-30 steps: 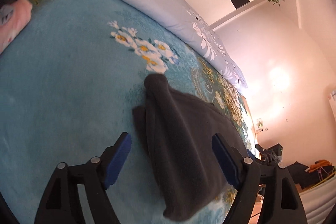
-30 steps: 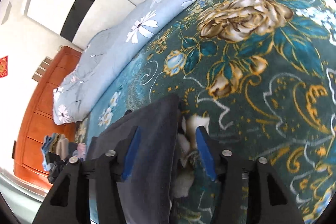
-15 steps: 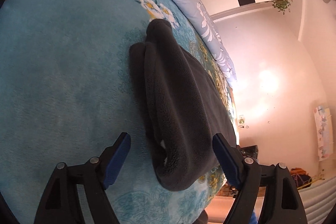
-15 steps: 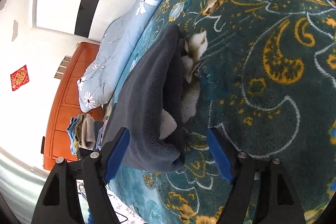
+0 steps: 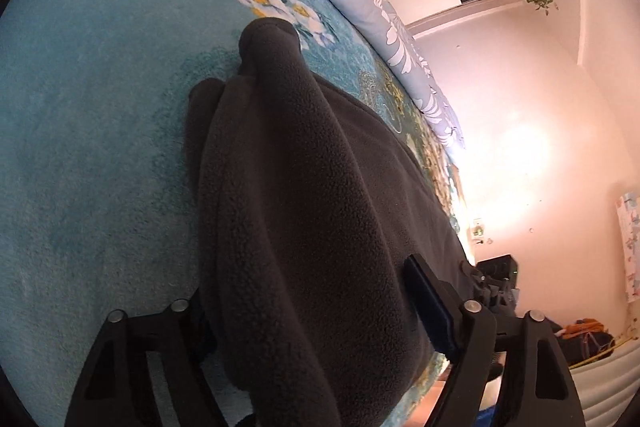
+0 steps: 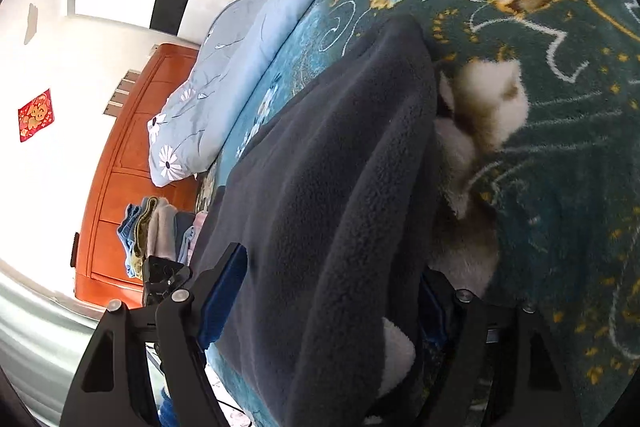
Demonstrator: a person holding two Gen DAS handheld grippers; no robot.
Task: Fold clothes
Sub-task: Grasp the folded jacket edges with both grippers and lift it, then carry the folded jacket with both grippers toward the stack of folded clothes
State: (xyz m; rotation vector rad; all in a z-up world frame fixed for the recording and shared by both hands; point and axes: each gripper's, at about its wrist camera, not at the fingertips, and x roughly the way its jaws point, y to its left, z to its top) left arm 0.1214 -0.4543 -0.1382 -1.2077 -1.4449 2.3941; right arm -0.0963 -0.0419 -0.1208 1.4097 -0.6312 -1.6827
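A folded dark grey fleece garment [image 5: 312, 211] lies on the teal floral blanket [image 5: 88, 147]. In the right wrist view the same garment [image 6: 340, 211] shows a white fluffy lining [image 6: 488, 107] at its right edge. My left gripper [image 5: 316, 311] is open, its jaws standing on either side of the garment's near end, which bulges between them. My right gripper [image 6: 332, 303] is open too, straddling the garment's other end. The lower left finger of the left gripper is partly hidden by the fleece.
A light blue flowered duvet [image 6: 256, 39] lies along the bed's far side. A stack of folded clothes [image 6: 156, 231] sits by the orange wooden headboard [image 6: 124, 163]. The bed edge and the pink-lit room wall [image 5: 520, 147] are at the right in the left wrist view.
Both grippers have moved forward over the ends of the garment, which now fills the space between their open jaws. The right jaws opened wider a second ago.
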